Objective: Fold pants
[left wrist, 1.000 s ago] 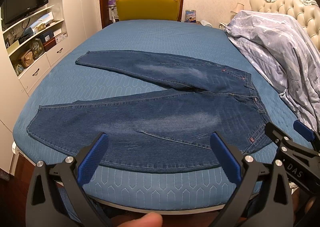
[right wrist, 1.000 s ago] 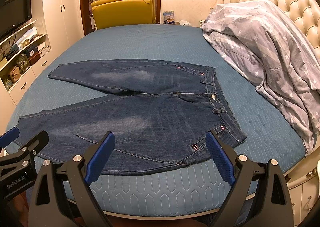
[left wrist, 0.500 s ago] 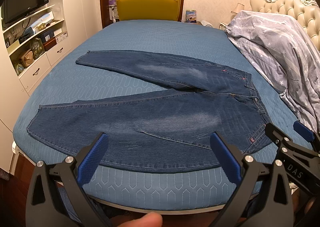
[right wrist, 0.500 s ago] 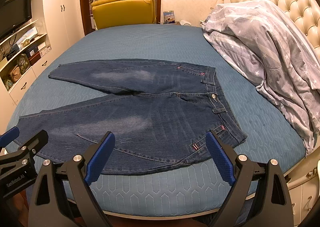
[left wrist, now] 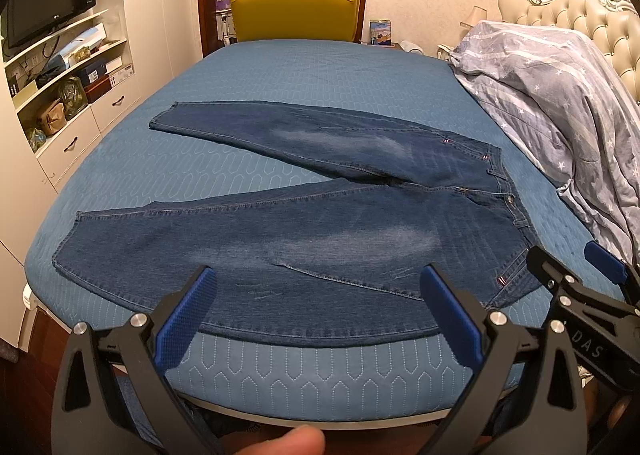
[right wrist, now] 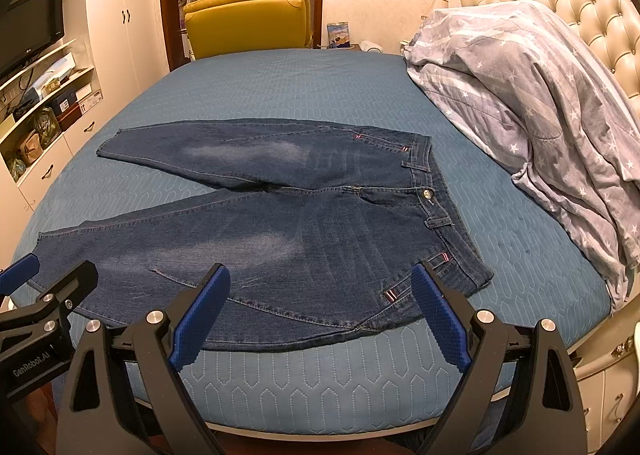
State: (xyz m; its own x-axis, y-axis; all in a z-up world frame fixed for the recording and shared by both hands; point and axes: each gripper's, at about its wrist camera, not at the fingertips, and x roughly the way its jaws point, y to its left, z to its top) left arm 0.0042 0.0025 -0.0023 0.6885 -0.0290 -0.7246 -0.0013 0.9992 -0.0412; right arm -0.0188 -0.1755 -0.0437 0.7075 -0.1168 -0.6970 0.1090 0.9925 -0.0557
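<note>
Both tongs hang spread wide and empty at the bed's near edge: the left tongs (left wrist: 318,305) before the near leg, the right tongs (right wrist: 320,305) toward the hip. Just beyond them the jeans (right wrist: 280,231) lie flat on the blue bed (right wrist: 320,367), legs splayed leftward, waistband (right wrist: 432,195) right. Denim looks heavy, limp, not slippery; I'd pinch the waistband corner and near hem (left wrist: 66,251). Farther right, a starred duvet (right wrist: 520,95).
</note>
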